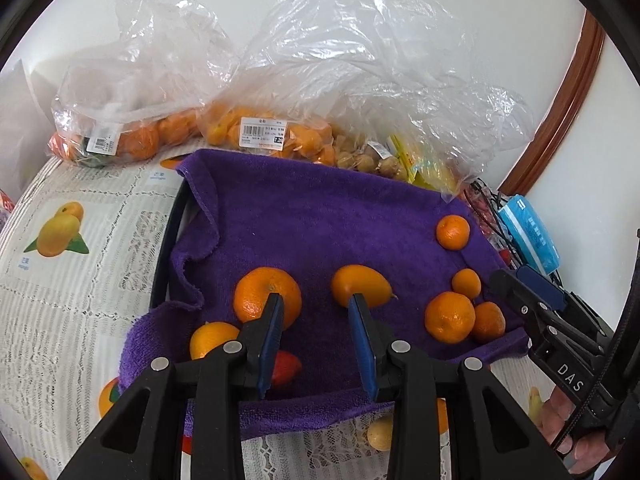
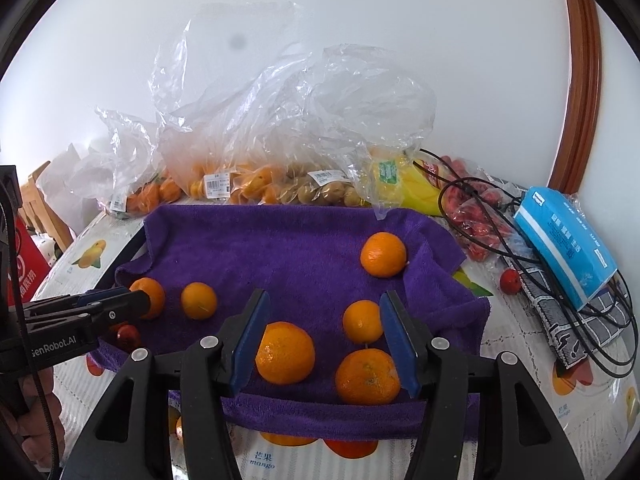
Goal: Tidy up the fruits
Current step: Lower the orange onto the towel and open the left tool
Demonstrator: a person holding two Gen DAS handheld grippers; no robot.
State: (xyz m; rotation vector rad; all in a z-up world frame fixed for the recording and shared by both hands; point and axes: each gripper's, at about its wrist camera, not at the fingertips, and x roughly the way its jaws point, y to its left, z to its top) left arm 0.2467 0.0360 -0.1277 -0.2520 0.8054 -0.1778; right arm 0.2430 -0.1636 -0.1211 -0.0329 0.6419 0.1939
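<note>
The tabletop (image 2: 520,344), under a fruit-print cover, carries a purple towel (image 2: 280,248) that serves as the sorting ground. Behind the towel stand clear bags (image 2: 256,140) with oranges and small brownish fruit inside; to its right lie red fruit in wrap (image 2: 476,224), a blue pack (image 2: 568,248) and a black cable (image 2: 520,236).

On the towel the oranges (image 2: 285,353) sit loose in two rough clusters: four near its right side, a few near its left, with a small red fruit (image 2: 128,337) at the left edge. No bowl or sorted row shows, so the organizing looks early to midway; much fruit is in the bags, and the pieces on the towel appear ungrouped by kind.

The left gripper (image 1: 316,308) hangs over the towel's near-left part, fingers apart and grasping nothing, between a big orange and an oval one. The right gripper (image 2: 324,320) hovers over the near-right cluster, fingers spread and empty.
</note>
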